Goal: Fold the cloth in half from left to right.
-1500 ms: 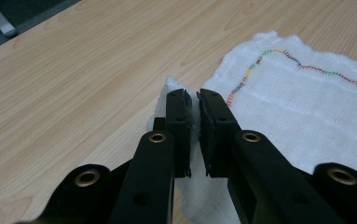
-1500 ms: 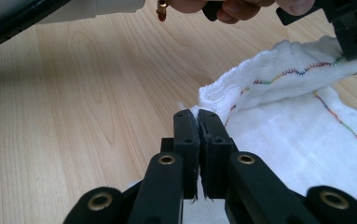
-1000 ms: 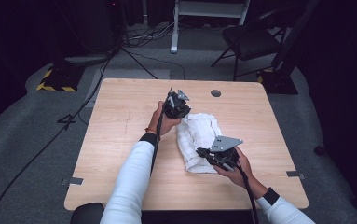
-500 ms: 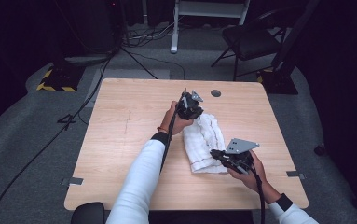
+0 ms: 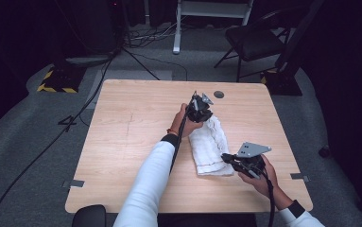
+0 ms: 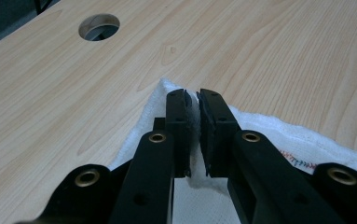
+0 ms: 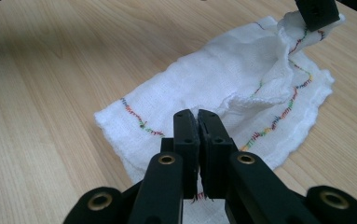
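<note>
Your white cloth (image 5: 210, 147) lies on the table (image 5: 122, 142) at about four o'clock from centre. Left gripper (image 5: 200, 109) pinches its far corner, right gripper (image 5: 230, 159) its near edge. It's light and limp (sags between grips), so hold the stitched hems.

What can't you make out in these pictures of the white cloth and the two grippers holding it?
- Cloth, high view: the coloured stitching is too small to see.
- Left gripper, left gripper view: the pinched cloth corner is covered by its jaws; the rest runs off the bottom edge.
- Right gripper, right gripper view: the near cloth edge it grips is hidden behind the jaws.
- Table hole: too dark to see inside.
</note>
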### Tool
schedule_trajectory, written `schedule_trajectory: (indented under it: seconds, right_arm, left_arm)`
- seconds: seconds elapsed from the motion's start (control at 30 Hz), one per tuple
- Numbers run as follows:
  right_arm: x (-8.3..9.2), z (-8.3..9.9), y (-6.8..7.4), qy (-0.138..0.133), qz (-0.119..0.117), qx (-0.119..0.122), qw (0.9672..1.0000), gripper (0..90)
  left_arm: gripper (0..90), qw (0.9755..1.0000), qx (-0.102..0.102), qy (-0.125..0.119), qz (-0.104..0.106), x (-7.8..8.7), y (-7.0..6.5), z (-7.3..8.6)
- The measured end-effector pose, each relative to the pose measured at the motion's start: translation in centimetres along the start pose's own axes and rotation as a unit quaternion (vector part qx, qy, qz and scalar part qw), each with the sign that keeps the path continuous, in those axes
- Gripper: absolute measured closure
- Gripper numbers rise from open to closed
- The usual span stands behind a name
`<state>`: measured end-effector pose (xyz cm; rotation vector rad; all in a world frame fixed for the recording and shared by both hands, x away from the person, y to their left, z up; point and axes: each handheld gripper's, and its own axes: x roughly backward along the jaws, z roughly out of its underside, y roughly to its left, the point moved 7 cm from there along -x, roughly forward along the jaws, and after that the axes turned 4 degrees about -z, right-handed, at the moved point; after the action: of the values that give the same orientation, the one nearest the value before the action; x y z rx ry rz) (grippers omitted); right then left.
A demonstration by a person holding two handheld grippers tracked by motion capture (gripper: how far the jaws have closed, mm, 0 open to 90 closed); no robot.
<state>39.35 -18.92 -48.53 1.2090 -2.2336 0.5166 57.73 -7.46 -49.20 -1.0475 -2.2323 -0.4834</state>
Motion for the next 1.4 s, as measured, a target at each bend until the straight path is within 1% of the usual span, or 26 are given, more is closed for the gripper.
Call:
schedule_trajectory:
  seconds: [0.13,0.23,0.27,0.3,0.37,0.4,0.43,0.47,0.53,0.57,0.6,0.7,0.77,0.8,0.87,0.97,1.03,1.07,1.1,1.17,1.27,1.33,1.4]
  right_arm:
    - [0.0,0.6,-0.2,0.007,0.001,-0.005,1.0,86.8]
    - [-0.1,1.2,-0.2,0.016,0.001,-0.007,0.9998,86.5]
    - [-0.1,1.5,-0.3,0.021,0.002,-0.008,0.9998,85.8]
    - [-0.1,1.7,-0.3,0.024,0.002,-0.01,0.9997,84.6]
    - [-0.1,2.1,-0.4,0.031,0.001,-0.018,0.9994,79.4]
    - [-0.1,2.4,-0.5,0.033,0.007,-0.019,0.9993,76.1]
    - [0.0,2.6,-0.6,0.033,0.013,-0.022,0.9991,70.7]
    - [0.1,2.8,-0.7,0.035,0.015,-0.027,0.9989,67.1]
    - [0.2,3.1,-1.0,0.035,0.019,-0.036,0.9985,61.9]
    - [0.3,3.2,-1.1,0.036,0.019,-0.041,0.9983,58.8]
    - [0.5,3.2,-1.2,0.036,0.018,-0.042,0.9983,56.0]
    - [0.9,3.1,-1.6,0.029,0.028,-0.047,0.9981,50.7]
    - [1.3,2.9,-2.1,0.02,0.034,-0.051,0.9979,49.3]
    - [1.4,2.9,-2.4,0.019,0.036,-0.051,0.9978,48.3]
    - [1.5,2.9,-3.1,0.018,0.045,-0.051,0.9975,46.6]
    - [1.6,2.9,-4.1,0.023,0.052,-0.055,0.9968,45.1]
    - [1.6,3.0,-4.7,0.029,0.062,-0.051,0.9964,44.2]
    - [1.4,3.1,-5.0,0.032,0.063,-0.05,0.9962,44.2]
    - [1.2,3.2,-5.3,0.033,0.062,-0.054,0.9961,44.2]
    - [0.6,3.7,-5.9,0.047,0.059,-0.056,0.9956,43.7]
    - [-0.1,4.2,-6.1,0.058,0.047,-0.059,0.9955,43.4]
    - [-0.5,4.6,-6.0,0.068,0.04,-0.056,0.9953,42.9]
    - [-0.8,4.9,-5.8,0.075,0.03,-0.053,0.9953,42.8]
  left_arm:
    - [82.6,1.0,0.003,-0.004,0.004,-0.6,-0.3,-0.5]
    - [79.8,1.0,0.0,-0.001,-0.001,-1.3,-0.7,-0.8]
    - [75.2,1.0,0.001,-0.002,-0.004,-1.4,-0.8,-0.9]
    - [73.2,1.0,0.003,-0.003,-0.003,-1.6,-1.0,-1.0]
    - [67.0,0.9999,0.008,-0.006,-0.001,-1.5,-1.3,-1.0]
    - [62.6,0.9999,0.007,-0.005,-0.006,-1.3,-1.4,-0.9]
    - [59.0,0.9999,0.004,-0.005,-0.009,-1.1,-1.5,-0.8]
    - [55.9,0.9999,0.0,-0.005,-0.011,-0.7,-1.5,-0.7]
    - [48.2,0.9998,0.003,-0.007,-0.017,0.2,-1.5,-0.4]
    - [44.2,0.9998,0.002,-0.01,-0.014,0.7,-1.5,-0.2]
    - [40.7,0.9999,0.0,-0.007,-0.012,1.1,-1.6,0.0]
    - [29.4,0.9999,-0.009,-0.007,-0.006,3.0,-1.9,1.0]
    - [26.8,0.9996,-0.023,-0.007,-0.015,4.2,-2.2,1.9]
    - [25.4,0.9993,-0.034,-0.009,-0.012,5.0,-2.6,2.4]
    - [24.5,0.999,-0.043,-0.01,0.0,5.9,-3.4,3.2]
    - [23.8,0.9979,-0.06,-0.005,0.023,7.1,-5.0,4.8]
    - [22.7,0.9975,-0.061,-0.003,0.036,7.5,-5.9,5.6]
    - [22.7,0.997,-0.068,-0.002,0.038,7.7,-6.3,6.0]
    - [22.7,0.9965,-0.072,0.004,0.042,7.8,-6.8,6.6]
    - [22.7,0.9951,-0.085,0.013,0.048,7.7,-7.6,7.5]
    - [22.7,0.9935,-0.096,0.026,0.055,7.5,-8.7,8.8]
    - [22.6,0.9923,-0.101,0.037,0.061,7.3,-9.2,9.6]
    - [22.4,0.9907,-0.112,0.047,0.062,7.1,-9.4,10.3]
